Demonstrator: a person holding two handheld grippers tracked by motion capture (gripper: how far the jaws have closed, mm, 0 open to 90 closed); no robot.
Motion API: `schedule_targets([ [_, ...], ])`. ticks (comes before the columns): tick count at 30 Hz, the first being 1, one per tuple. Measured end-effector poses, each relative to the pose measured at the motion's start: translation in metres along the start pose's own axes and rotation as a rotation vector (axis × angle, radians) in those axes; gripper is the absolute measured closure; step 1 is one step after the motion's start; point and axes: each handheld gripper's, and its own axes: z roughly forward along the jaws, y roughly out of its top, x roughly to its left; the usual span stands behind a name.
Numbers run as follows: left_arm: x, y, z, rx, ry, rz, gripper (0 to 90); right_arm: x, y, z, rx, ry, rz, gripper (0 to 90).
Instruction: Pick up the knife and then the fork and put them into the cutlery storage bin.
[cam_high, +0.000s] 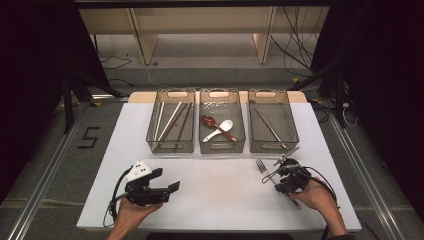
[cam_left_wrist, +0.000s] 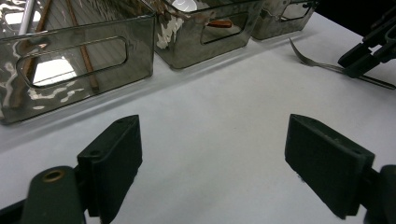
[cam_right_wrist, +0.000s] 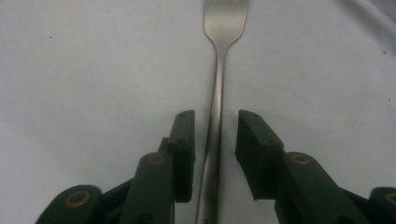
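We have a white table before us, and beyond both grippers stand three clear bins in a row. The bin ahead of our left gripper already holds chopsticks. The middle bin holds two spoons. The bin just beyond our right gripper has one long metal utensil lying in it, so we judge the sorting well along.

What is left, as far as we can see, is the fork. It lies flat on the table, its handle running between the jaws of our right gripper and its tines pointing away from it, toward the bins. Those jaws stand partly open, with a narrow gap on each side of the handle; the pads do not press it yet, so nothing is held.

Our left gripper rests low over the bare table, jaws spread wide and empty, well apart from the fork off to its right.

We reckon the remaining work is to close on the handle, lift, and drop the fork into the bin ahead.
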Motion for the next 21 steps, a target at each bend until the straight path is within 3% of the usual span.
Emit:
schedule_targets([
  [13, -0.0005, -0.0001, 0.0006, -0.002, 0.001, 0.002, 18.6, -0.0007, 0.0058, 0.0027, 0.05, 0.002, 0.0, 82.1],
  [21, -0.0004, -0.0001, 0.0004, -0.002, 0.001, 0.002, 18.6, -0.001, 0.0074, 0.0028, 0.056, -0.002, -0.007, 83.9],
])
